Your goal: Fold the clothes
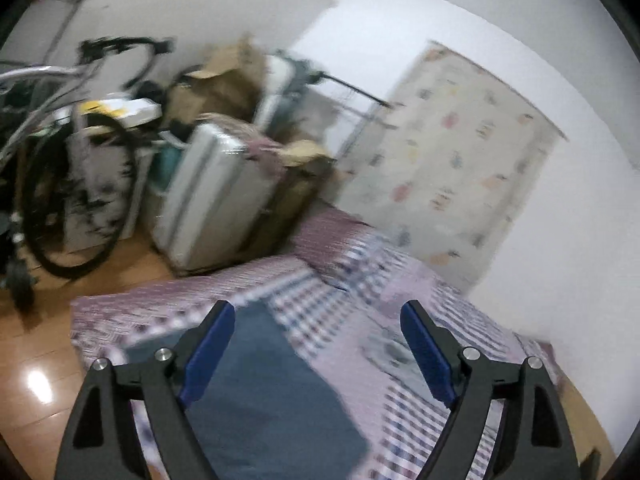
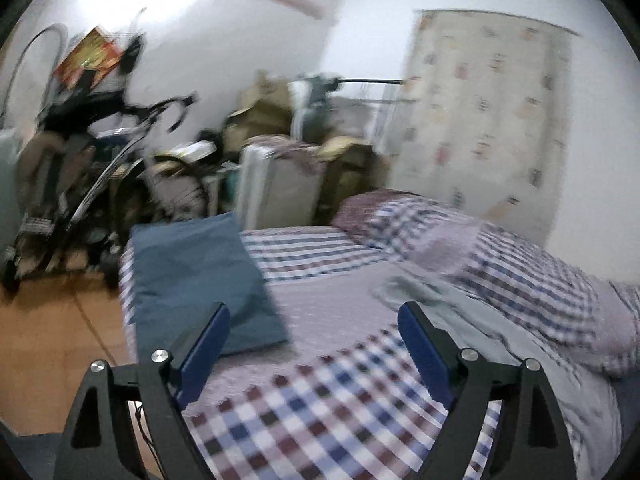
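A folded blue garment (image 2: 200,276) lies flat near the left edge of the checked bed (image 2: 332,392). It also shows in the left wrist view (image 1: 264,392), right under my left gripper (image 1: 318,312), which is open and empty above it. My right gripper (image 2: 314,312) is open and empty, hovering over the checked bedspread to the right of the blue garment. A crumpled grey garment (image 2: 460,312) lies on the bed by the right gripper's right finger. Both views are blurred.
A checked pillow or bunched quilt (image 2: 500,256) lies at the bed's far right. Beyond the bed's foot stand a grey suitcase (image 1: 208,196), cardboard boxes (image 1: 220,84) and a bicycle (image 1: 76,184) on a wooden floor (image 1: 36,368). A patterned curtain (image 2: 492,112) hangs on the far wall.
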